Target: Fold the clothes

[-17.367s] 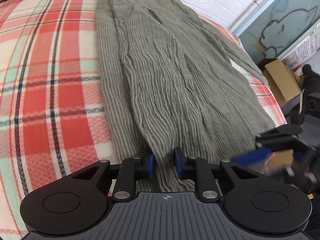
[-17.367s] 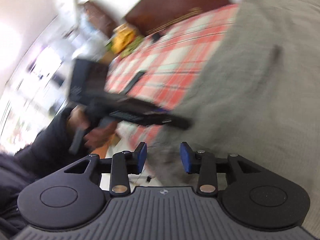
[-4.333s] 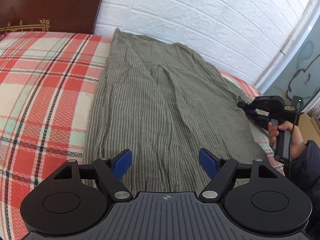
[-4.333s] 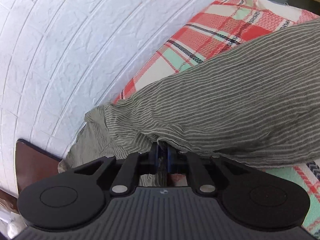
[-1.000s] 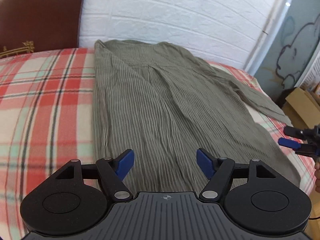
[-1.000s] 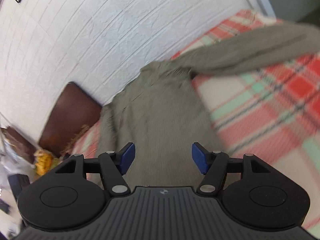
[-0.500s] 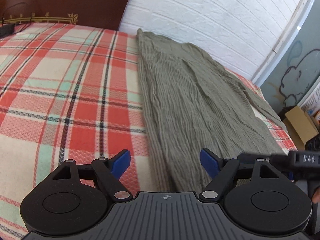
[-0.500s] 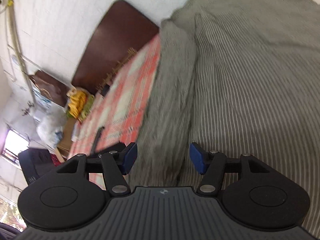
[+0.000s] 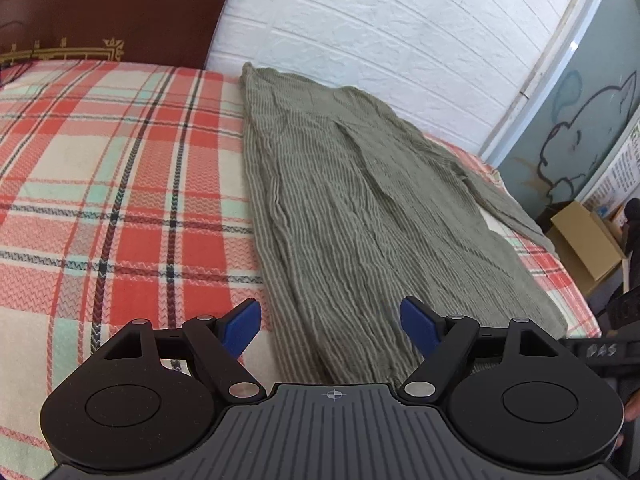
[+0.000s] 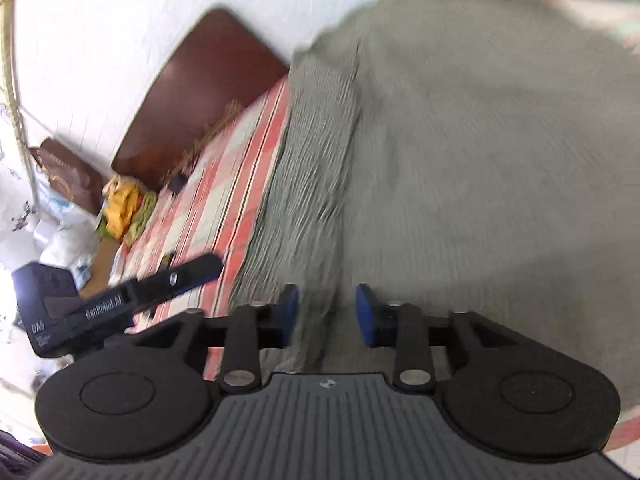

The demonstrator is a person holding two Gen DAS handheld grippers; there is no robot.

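Observation:
A long grey-green striped garment (image 9: pixel 360 208) lies flat on the red plaid bed cover (image 9: pixel 120 184), one sleeve trailing off to the right. My left gripper (image 9: pixel 330 330) hangs open and wide over the garment's near hem, its blue pads clear of the cloth. In the blurred right wrist view the same garment (image 10: pixel 460 160) fills the right side. My right gripper (image 10: pixel 327 316) is low over a fold near the hem; its jaws are closing, with cloth under the gap and no pad pressing on it. The left gripper's body (image 10: pixel 120 300) shows at the left there.
A dark brown headboard (image 9: pixel 112 8) and a white brick wall (image 9: pixel 380 20) close off the far side of the bed. A cardboard box (image 9: pixel 588 240) stands on the floor at the right. Yellow cloth and bags (image 10: pixel 120 208) are piled beside the bed.
The right gripper's jaws have narrowed and its view has swung from the sleeve and wall down to the garment's near hem. The left gripper shifted sideways along the hem, still wide.

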